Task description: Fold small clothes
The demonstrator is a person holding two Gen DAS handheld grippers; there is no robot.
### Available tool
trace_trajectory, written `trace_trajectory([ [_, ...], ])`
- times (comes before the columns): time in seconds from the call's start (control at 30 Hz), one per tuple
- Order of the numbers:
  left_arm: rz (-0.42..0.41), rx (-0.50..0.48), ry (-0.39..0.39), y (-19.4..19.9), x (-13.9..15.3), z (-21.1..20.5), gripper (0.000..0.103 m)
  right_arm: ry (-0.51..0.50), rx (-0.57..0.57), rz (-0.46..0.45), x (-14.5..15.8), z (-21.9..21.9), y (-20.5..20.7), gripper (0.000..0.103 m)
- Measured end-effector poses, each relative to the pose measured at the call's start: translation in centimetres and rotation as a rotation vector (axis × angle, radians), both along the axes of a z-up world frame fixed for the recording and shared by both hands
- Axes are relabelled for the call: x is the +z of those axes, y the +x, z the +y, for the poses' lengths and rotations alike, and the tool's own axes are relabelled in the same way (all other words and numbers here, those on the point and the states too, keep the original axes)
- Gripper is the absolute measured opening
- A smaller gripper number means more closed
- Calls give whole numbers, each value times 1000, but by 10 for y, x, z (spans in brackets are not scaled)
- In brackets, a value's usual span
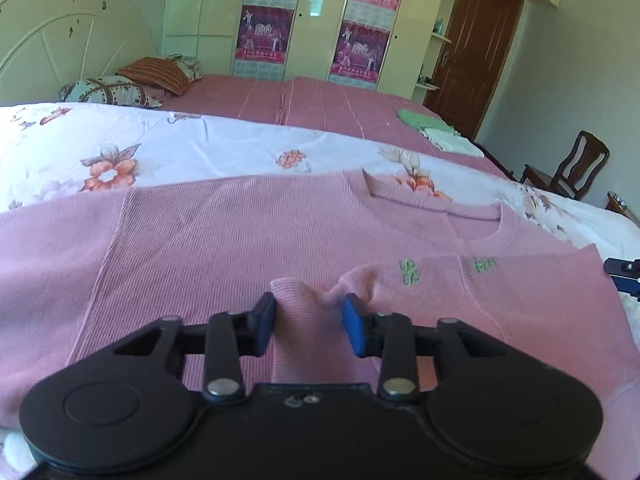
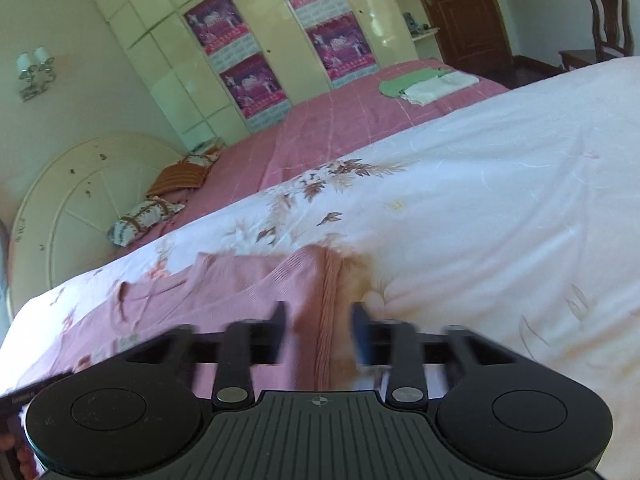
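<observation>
A pink knitted sweater (image 1: 240, 232) with small green embroidery lies flat on a white floral sheet (image 1: 200, 148). My left gripper (image 1: 308, 320) is shut on a raised pinch of its fabric, which bulges up between the blue pads. In the right wrist view the sweater (image 2: 224, 280) reaches in from the left, and its ribbed edge runs between the fingers of my right gripper (image 2: 319, 328). Those jaws stand apart and blurred, not pressing on the cloth. A dark and blue part of the right gripper (image 1: 624, 276) shows at the right edge of the left wrist view.
Beyond the floral sheet is a pink bedspread (image 1: 320, 100) with folded green and white clothes (image 2: 428, 84) near its far corner. Pillows (image 1: 120, 88) lie by the white headboard (image 1: 60, 40). A wooden chair (image 1: 572, 168) stands past the bed.
</observation>
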State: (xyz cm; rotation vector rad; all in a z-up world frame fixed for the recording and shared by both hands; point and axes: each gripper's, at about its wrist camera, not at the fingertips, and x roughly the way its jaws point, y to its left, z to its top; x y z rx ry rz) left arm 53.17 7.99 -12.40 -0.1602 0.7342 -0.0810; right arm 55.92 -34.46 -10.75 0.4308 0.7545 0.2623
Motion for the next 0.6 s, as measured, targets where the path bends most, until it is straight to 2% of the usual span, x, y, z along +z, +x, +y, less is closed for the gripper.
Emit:
trace_trajectory([
  [0.03, 0, -16, -9, 2, 1, -2, 8, 1, 10, -4, -3, 3, 7, 58],
  [0.07, -23, -9, 6, 1, 5, -4, 7, 2, 28, 3, -5, 5, 12, 53],
  [0.1, -63, -13, 23, -2, 10, -7, 7, 2, 61, 16, -9, 7, 17, 2],
  [0.13, -91, -12, 38, -5, 15, -9, 7, -23, 69, 29, -10, 9, 20, 5],
  [0.2, -100, -7, 63, -6, 16, -10, 8, -38, 59, -25, -4, 7, 14, 5],
  [0.27, -32, -24, 102, 1, 2, -12, 10, -69, 34, -30, -7, 5, 10, 5],
  [0.3, -48, -28, 134, -1, -1, -14, 19, -82, 35, -2, -17, 6, 12, 5],
  [0.33, -61, -7, 177, -5, 1, -15, 39, -76, 40, -11, -20, 5, 11, 5],
  [0.37, -63, 22, 205, -11, 6, -14, 51, -76, 42, -9, -18, 4, 10, 6],
  [0.4, -93, 38, 205, -21, 13, -12, 59, -81, 33, -2, -13, 2, 8, 19],
  [0.43, -141, 40, 186, -35, 22, -10, 55, -105, 2, -20, -3, 0, -2, 36],
  [0.47, -167, 30, 169, -47, 29, -11, 53, -112, -11, -65, 6, -3, -14, 37],
  [0.5, -187, 17, 161, -58, 34, -15, 49, -82, 25, -106, 15, -6, -30, 36],
  [0.57, -204, -34, 133, -74, 37, -30, 48, -79, 69, -117, 24, -4, -56, 23],
  [0.6, -191, -64, 117, -76, 34, -38, 48, -95, 102, -129, 25, 2, -69, 11],
])
